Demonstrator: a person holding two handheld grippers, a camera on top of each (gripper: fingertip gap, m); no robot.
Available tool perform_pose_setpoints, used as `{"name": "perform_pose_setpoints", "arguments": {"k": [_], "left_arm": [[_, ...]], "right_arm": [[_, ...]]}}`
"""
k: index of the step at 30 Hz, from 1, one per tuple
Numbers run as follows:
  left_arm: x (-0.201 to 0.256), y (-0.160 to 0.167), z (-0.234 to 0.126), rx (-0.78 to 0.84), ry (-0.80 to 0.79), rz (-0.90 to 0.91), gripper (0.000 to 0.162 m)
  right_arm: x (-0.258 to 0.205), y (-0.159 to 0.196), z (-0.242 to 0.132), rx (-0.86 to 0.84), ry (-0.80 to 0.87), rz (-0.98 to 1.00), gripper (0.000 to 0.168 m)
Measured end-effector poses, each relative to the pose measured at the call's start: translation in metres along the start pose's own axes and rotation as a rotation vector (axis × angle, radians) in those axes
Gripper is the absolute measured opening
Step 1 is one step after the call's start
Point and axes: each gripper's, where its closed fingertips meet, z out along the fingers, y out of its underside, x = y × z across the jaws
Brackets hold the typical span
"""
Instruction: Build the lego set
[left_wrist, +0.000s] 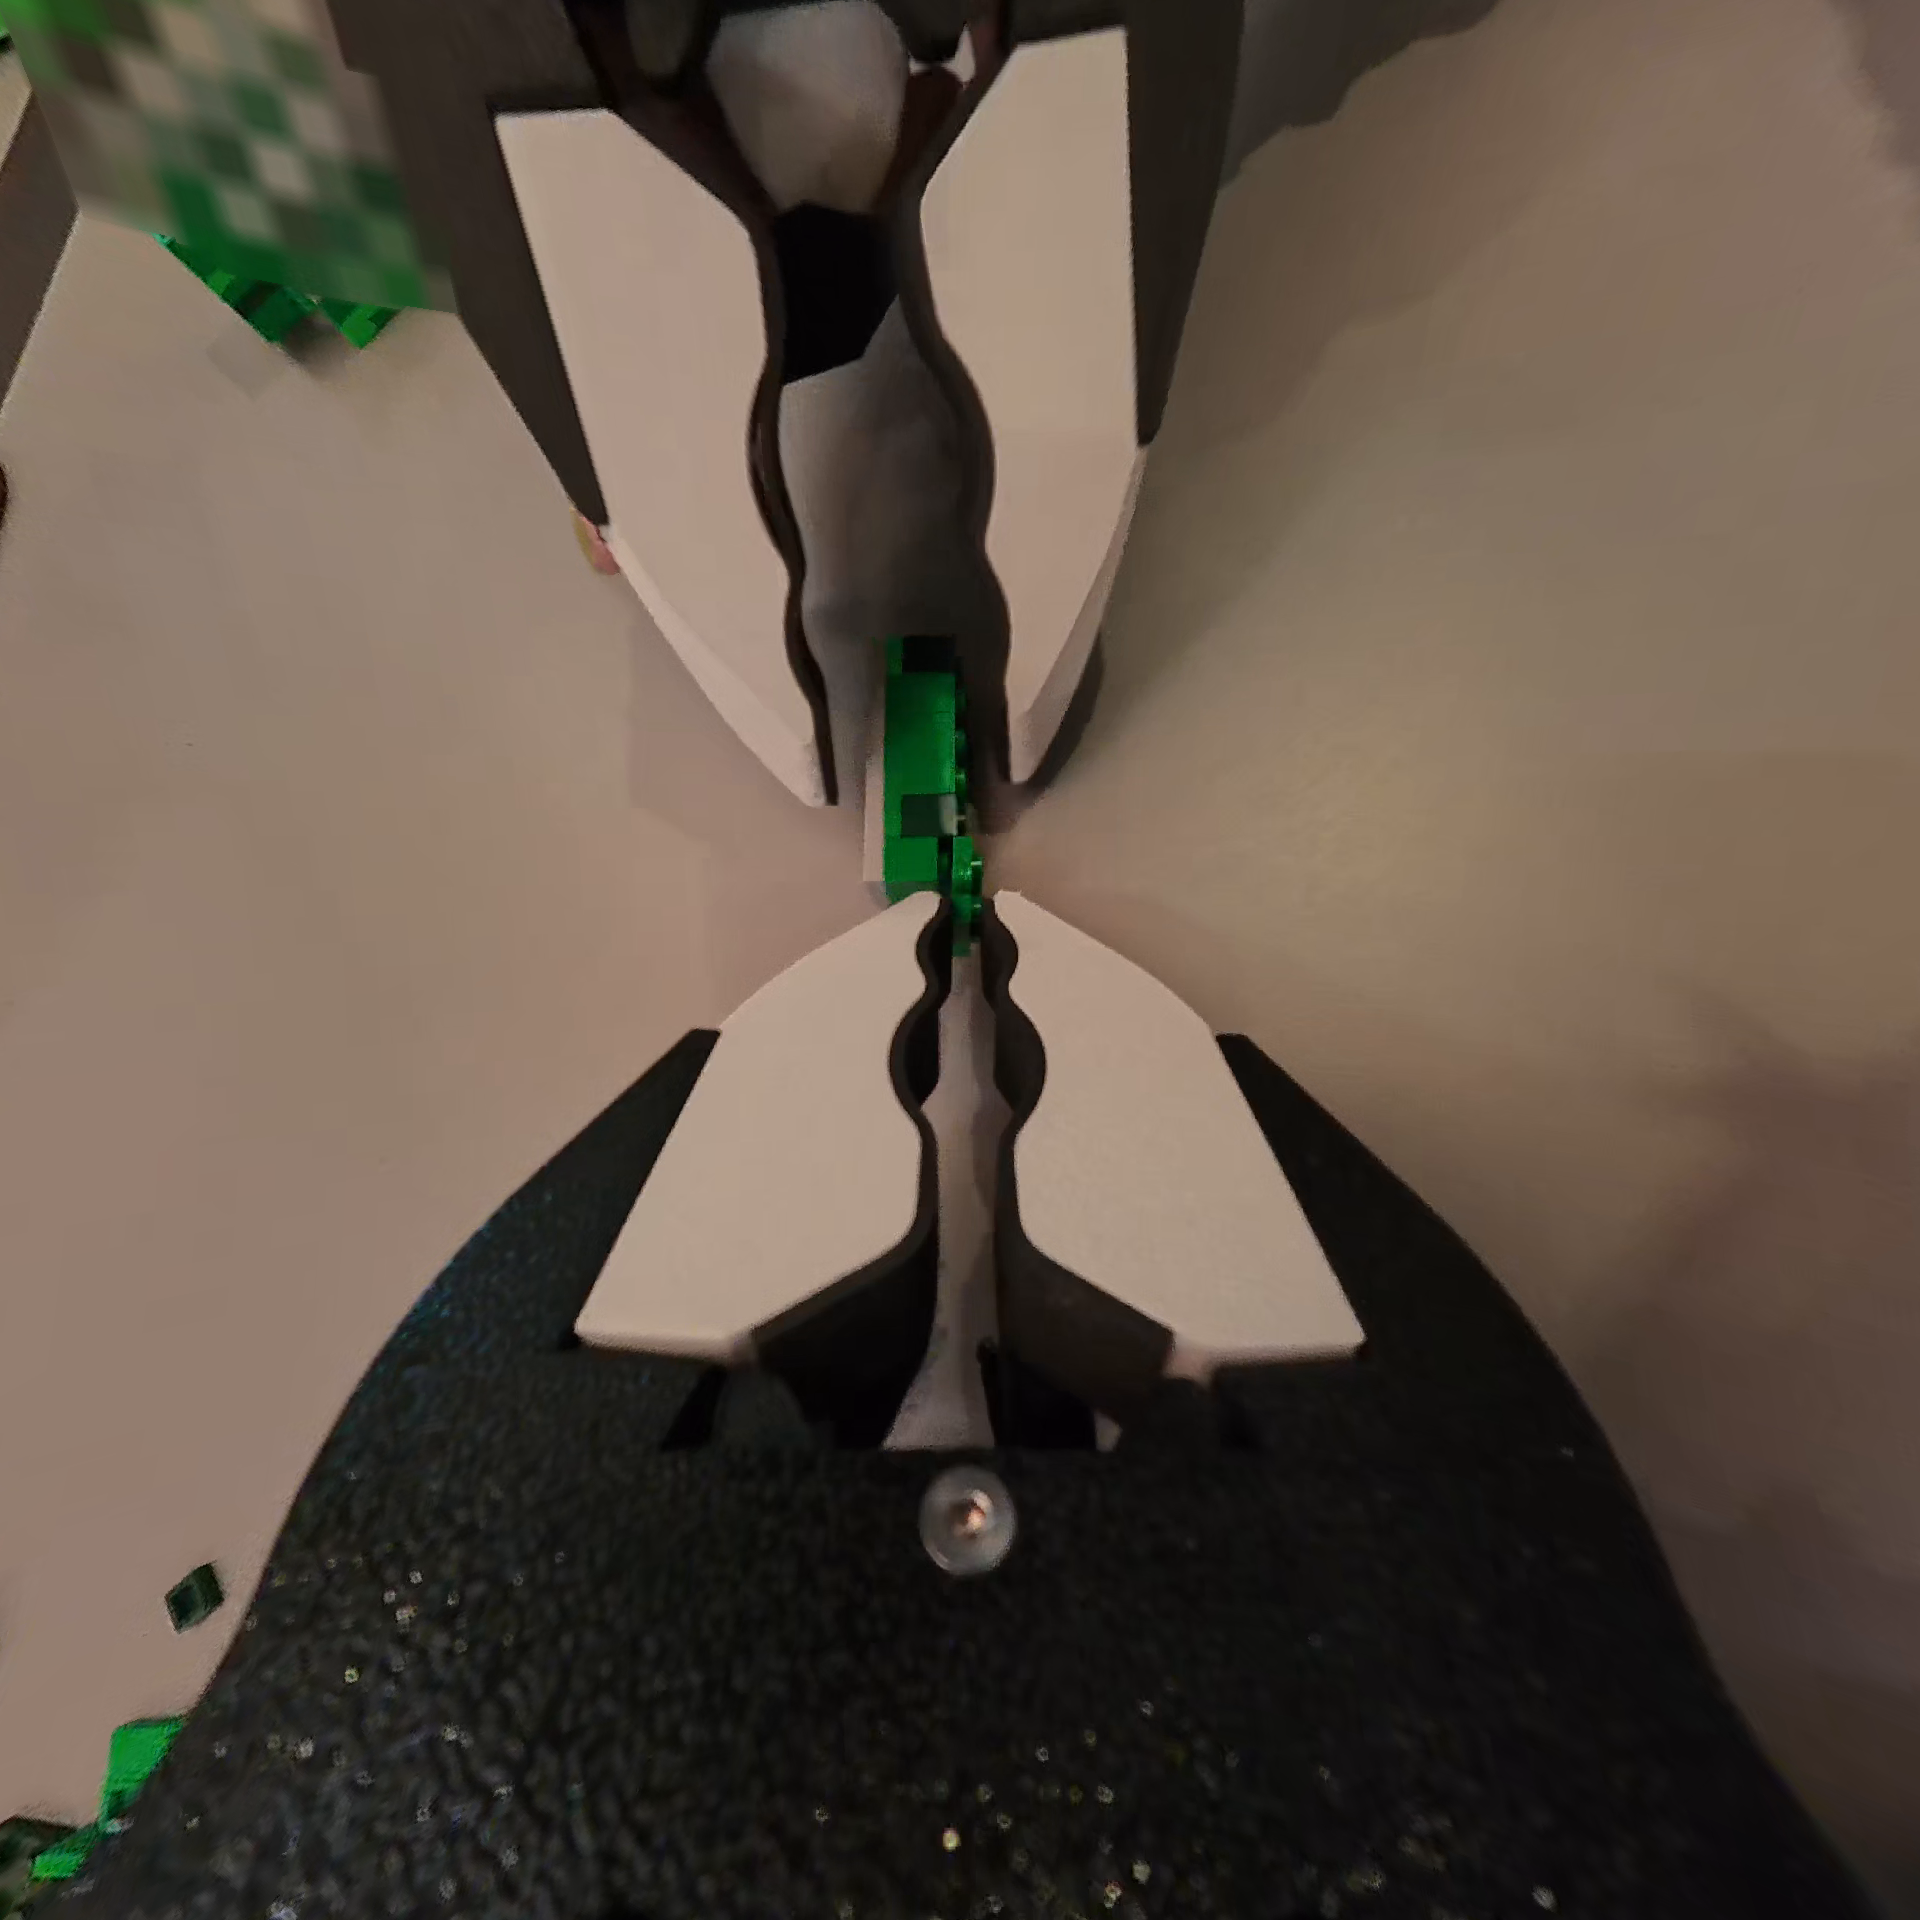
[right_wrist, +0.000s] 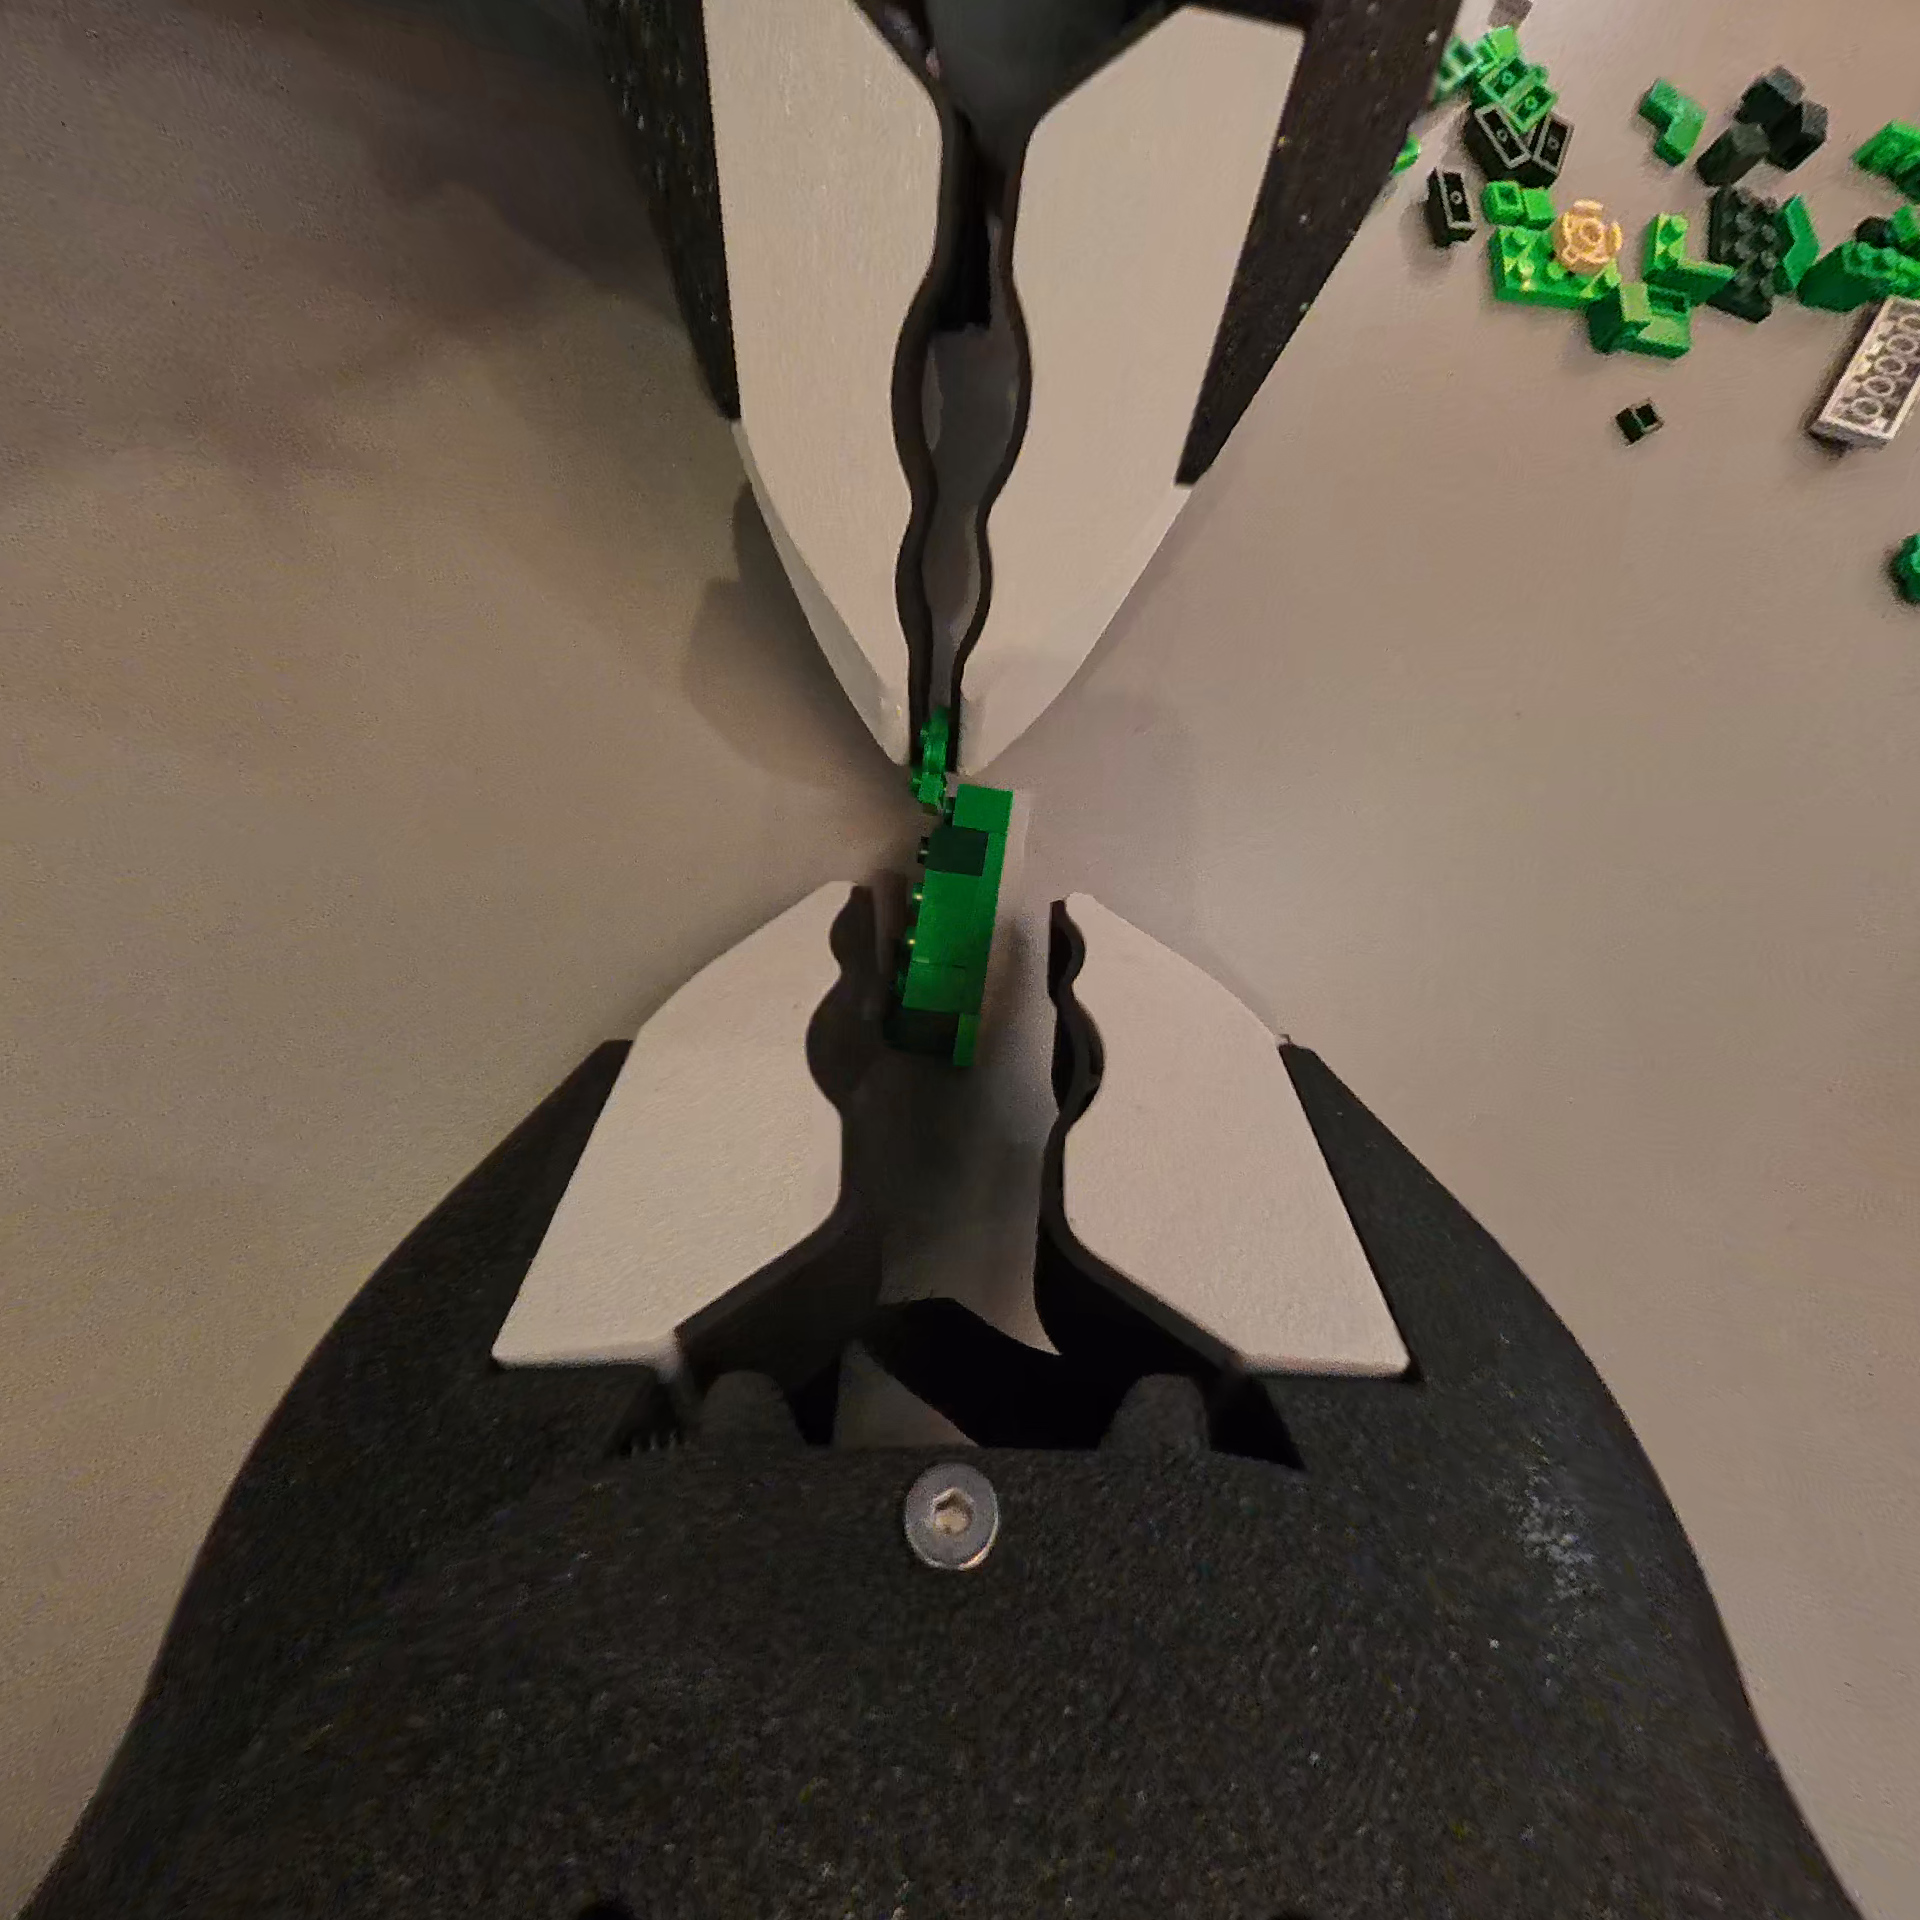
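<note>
A small green brick assembly (right_wrist: 951, 935) with dark green patches and a pale side is held edge-on in the air above the table. My right gripper (right_wrist: 956, 904) is shut on it; it also shows at the top of the left wrist view (left_wrist: 914, 790), with the assembly (left_wrist: 914, 748) between its fingers. My left gripper (left_wrist: 961, 914) is shut on a small green studded piece (left_wrist: 966, 883), which touches the end of the assembly. The left gripper (right_wrist: 940, 748) and its piece (right_wrist: 932, 769) also show in the right wrist view, tip to tip with mine.
A pile of loose green and dark bricks (right_wrist: 1662, 229) lies at the far right, with a gold flower piece (right_wrist: 1587, 237) and a grey plate (right_wrist: 1881, 384). More green bricks (left_wrist: 301, 301) (left_wrist: 125, 1766) and a small dark tile (left_wrist: 192, 1595) lie at the left. Only a small space, under 4 cm, lies between the two pairs of fingers.
</note>
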Motion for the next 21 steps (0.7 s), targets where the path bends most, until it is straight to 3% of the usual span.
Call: {"name": "perform_pose_setpoints", "arguments": {"k": [7, 21], "left_arm": [[0.0, 0.003, 0.003, -0.003, 0.017, -0.042, 0.004], [-0.002, 0.003, 0.005, 0.021, 0.022, -0.072, 0.004]], "right_arm": [[-0.002, -0.008, 0.005, -0.03, -0.028, 0.105, 0.039], [0.004, -0.01, 0.016, -0.068, 0.016, 0.127, 0.02]]}}
